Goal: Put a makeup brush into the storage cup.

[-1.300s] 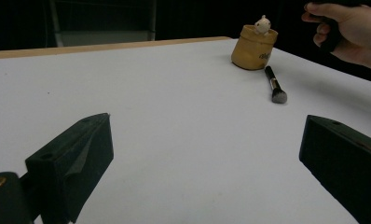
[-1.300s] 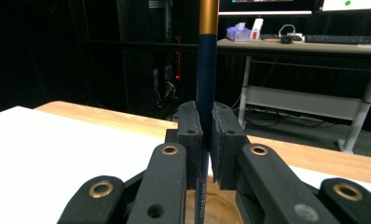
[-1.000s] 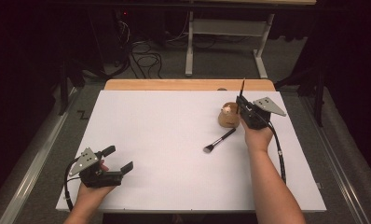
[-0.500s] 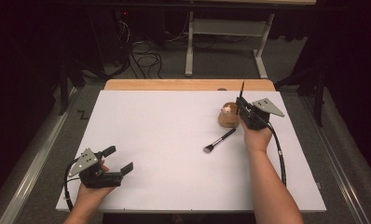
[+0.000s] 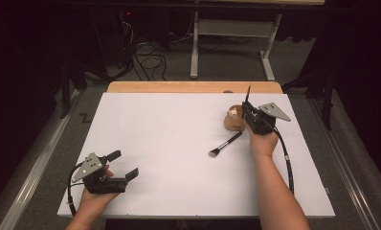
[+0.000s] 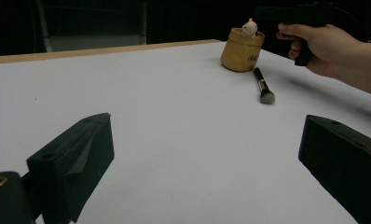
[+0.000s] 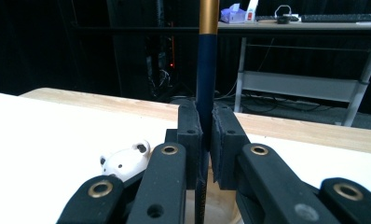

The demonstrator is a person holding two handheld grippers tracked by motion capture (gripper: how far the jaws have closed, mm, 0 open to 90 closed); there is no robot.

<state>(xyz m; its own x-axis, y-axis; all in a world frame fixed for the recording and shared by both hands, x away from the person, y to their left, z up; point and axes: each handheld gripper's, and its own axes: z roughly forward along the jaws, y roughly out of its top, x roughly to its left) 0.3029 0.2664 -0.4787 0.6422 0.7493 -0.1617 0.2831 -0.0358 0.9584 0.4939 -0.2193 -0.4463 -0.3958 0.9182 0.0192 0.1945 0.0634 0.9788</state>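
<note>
Slim dark-blue brush handle (image 7: 206,70) with gold band, upright, clamped in right gripper (image 7: 206,149) above tan pot (image 5: 235,120) near bench's far right corner; left gripper (image 5: 121,165) wide.

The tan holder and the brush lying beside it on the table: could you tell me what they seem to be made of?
The holder looks like matte ceramic or soft kraft-like material: mustard tan, dull, with a slightly slumped rim; which one is unclear. The loose brush seems to have a glossy black handle, plastic or lacquered wood, ending in a dense grey bristle tuft.
</note>
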